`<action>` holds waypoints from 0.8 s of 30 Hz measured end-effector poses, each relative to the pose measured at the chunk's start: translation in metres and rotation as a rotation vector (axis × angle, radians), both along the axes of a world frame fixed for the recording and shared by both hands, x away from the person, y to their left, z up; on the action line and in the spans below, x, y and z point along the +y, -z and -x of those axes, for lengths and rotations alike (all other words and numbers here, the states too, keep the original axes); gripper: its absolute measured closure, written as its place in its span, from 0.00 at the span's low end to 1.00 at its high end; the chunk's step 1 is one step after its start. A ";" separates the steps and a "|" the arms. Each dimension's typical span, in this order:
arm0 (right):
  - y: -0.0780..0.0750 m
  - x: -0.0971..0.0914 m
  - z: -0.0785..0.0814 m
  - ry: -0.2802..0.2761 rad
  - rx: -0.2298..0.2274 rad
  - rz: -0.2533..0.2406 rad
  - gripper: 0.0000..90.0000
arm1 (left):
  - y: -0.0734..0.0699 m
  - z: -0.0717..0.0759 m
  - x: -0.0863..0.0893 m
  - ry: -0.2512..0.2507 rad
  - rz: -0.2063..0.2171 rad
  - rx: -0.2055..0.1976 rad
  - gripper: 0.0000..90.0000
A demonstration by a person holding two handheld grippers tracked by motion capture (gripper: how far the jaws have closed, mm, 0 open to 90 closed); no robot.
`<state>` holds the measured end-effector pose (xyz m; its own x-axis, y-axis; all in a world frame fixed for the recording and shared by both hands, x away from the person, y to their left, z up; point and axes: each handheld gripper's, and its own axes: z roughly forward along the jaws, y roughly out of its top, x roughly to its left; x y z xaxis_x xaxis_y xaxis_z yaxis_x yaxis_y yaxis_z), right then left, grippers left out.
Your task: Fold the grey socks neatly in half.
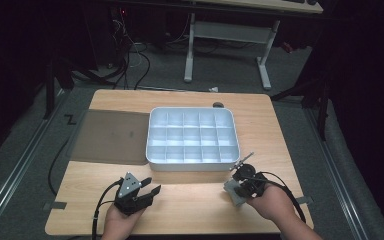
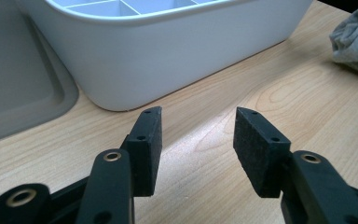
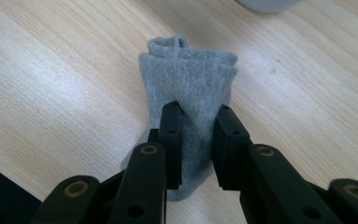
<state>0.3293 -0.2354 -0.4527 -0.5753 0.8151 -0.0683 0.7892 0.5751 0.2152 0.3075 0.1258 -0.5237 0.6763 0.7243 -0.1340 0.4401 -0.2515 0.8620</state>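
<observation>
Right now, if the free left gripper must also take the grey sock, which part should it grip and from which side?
Probably the rolled top end of the grey sock, which stands free beyond the right gripper that pinches its lower part. The left gripper, open with nothing between its pads, would come across the bare table from the sock's left and close across the thick folds.

one grey sock, one divided tray, one lid.

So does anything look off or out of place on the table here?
Nothing stands out. The divided bin sits square, its lid flat beside it. The right gripper pinches a folded grey sock; the left gripper is open with nothing between its jaws.
</observation>
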 end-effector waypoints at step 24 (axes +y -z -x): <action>-0.062 -0.006 -0.014 0.002 -0.075 -0.024 0.86 | -0.004 0.002 0.001 0.007 0.013 -0.014 0.58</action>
